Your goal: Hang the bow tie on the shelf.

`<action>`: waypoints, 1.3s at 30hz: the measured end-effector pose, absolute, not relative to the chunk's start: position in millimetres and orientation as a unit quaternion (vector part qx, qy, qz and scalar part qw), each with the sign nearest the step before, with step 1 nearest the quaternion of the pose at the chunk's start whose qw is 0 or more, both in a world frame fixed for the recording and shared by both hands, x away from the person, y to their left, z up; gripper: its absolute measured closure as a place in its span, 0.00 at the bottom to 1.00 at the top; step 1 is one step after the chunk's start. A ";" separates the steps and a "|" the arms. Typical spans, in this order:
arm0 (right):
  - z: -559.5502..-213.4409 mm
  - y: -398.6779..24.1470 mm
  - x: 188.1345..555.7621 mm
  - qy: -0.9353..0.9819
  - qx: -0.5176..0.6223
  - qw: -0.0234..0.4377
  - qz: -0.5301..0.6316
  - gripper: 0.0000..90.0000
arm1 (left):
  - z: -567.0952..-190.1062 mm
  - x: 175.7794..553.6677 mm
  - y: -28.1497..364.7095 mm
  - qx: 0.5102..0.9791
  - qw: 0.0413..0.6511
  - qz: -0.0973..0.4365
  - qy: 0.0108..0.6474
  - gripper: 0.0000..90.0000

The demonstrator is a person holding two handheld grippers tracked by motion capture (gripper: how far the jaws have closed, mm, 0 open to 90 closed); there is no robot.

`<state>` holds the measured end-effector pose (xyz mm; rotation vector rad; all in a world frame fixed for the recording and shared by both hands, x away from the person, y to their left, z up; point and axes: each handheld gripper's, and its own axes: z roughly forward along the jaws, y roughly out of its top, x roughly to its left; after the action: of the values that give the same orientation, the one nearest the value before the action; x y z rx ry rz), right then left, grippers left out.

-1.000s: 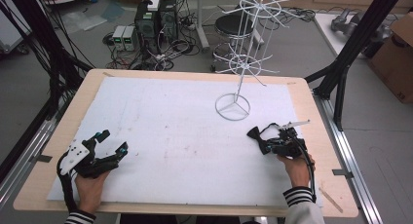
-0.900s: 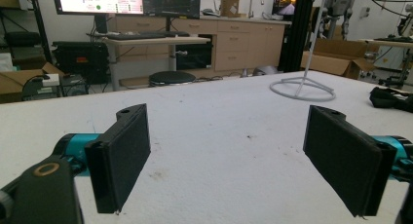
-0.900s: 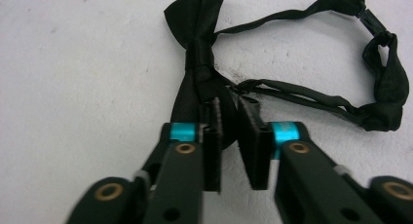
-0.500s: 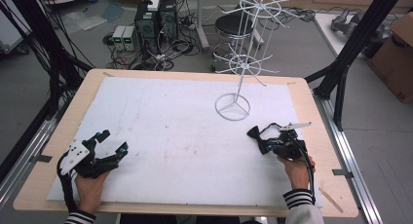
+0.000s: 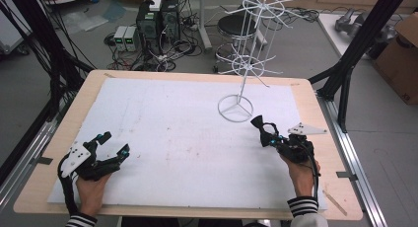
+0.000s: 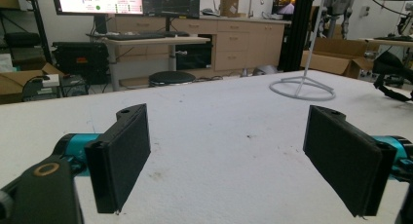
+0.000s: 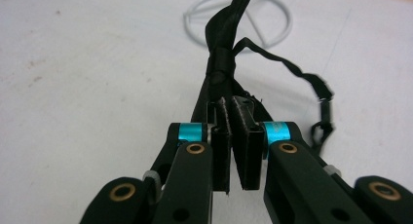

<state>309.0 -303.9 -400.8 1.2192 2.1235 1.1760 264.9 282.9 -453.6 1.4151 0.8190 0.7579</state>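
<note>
Two roles show: right hand-held gripper (image 5: 266, 134) is clamped on a black bow tie (image 5: 258, 124), lifted near the white wire rack (image 5: 235, 108), probably for hanging; left hand-held gripper (image 5: 112, 144) rests on the bench (image 5: 305, 89), jaws wide apart, idle.

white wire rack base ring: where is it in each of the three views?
High view: wire rack base ring, right of centre on the white table cover.
Left gripper view: far upper right.
Right gripper view: top centre, behind the black bow tie in the right tongs.
Shared landmark: the cover.
</note>
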 end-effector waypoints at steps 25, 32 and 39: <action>-361.1 -303.2 291.1 0.687 0.416 0.333 0.494 0.96 | -453.6 264.9 282.7 0.617 0.620 0.330 0.356 0.20; -344.8 -297.2 288.3 0.663 0.393 0.374 0.516 0.96 | -453.6 265.0 282.7 0.616 0.620 0.330 0.357 0.20; -337.5 -291.8 284.8 0.645 0.376 0.406 0.527 0.96 | -453.6 264.9 282.7 0.616 0.620 0.330 0.356 0.20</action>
<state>284.8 -291.8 -337.5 0.9492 1.6260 1.3300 264.9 282.7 -453.6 1.4171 0.8194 0.7598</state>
